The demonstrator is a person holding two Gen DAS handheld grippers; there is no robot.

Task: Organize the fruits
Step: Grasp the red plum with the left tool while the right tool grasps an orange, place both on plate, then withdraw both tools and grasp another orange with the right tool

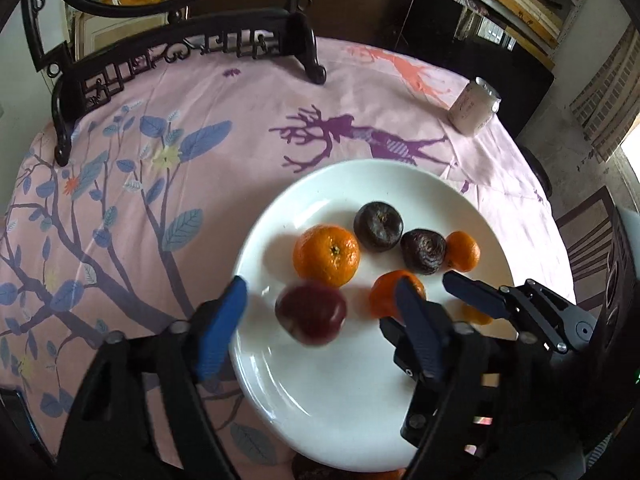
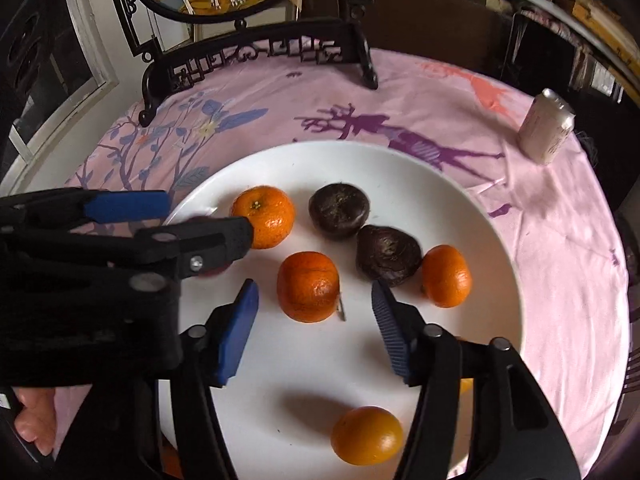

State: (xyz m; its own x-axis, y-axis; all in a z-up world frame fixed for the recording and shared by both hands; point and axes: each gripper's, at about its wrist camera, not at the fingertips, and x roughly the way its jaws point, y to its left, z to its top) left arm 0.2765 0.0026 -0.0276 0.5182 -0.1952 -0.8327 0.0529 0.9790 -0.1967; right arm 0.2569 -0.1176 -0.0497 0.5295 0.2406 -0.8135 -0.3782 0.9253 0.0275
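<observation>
A white plate (image 1: 320,400) (image 2: 460,208) on the pink cloth carries several mandarins and two dark wrinkled fruits (image 1: 378,226) (image 2: 339,210). My left gripper (image 1: 322,304) (image 2: 208,220) stands open over the plate's left part. A blurred dark red fruit (image 1: 311,312) lies between its blue pads, touching neither. My right gripper (image 2: 316,312) (image 1: 440,292) is open just right of it, with a mandarin (image 2: 308,286) (image 1: 384,292) between its tips and a gap on both sides. A smaller orange fruit (image 2: 366,434) lies on the plate under the right gripper.
A pale can (image 1: 474,106) (image 2: 548,126) stands at the table's far right edge. A dark carved stand (image 1: 192,52) (image 2: 260,56) with a round painted screen is at the back. A hand (image 2: 36,420) shows at the lower left.
</observation>
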